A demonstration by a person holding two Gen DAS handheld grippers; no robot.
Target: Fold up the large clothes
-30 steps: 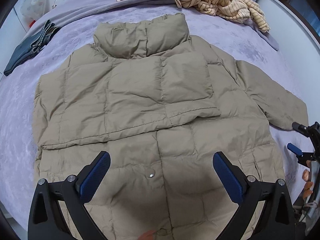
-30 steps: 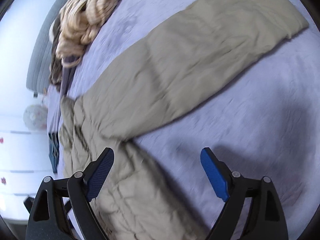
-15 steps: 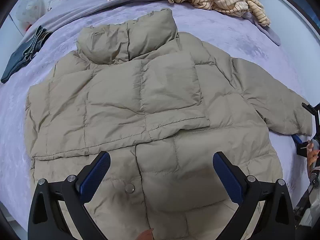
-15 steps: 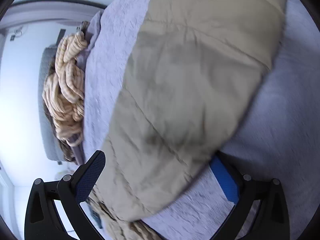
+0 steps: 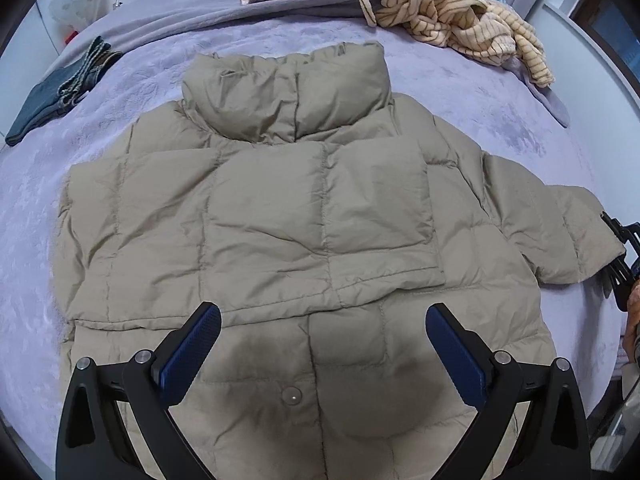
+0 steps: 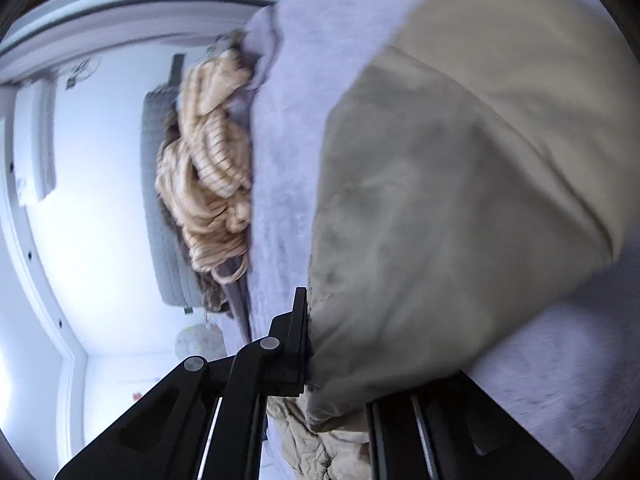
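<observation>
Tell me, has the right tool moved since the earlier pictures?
Yes. In the left wrist view the right tool has crept inward along the lilac bedspread to the jacket's sleeve cuff, where it now sits shut.

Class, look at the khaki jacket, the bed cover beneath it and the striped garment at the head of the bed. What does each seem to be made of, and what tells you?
Jacket: probably matte padded synthetic shell; stitched puffy panels.
Bed cover: seemingly plush fleece; soft mottled nap.
Striped garment: likely knit; ribbed, floppy folds.
</observation>
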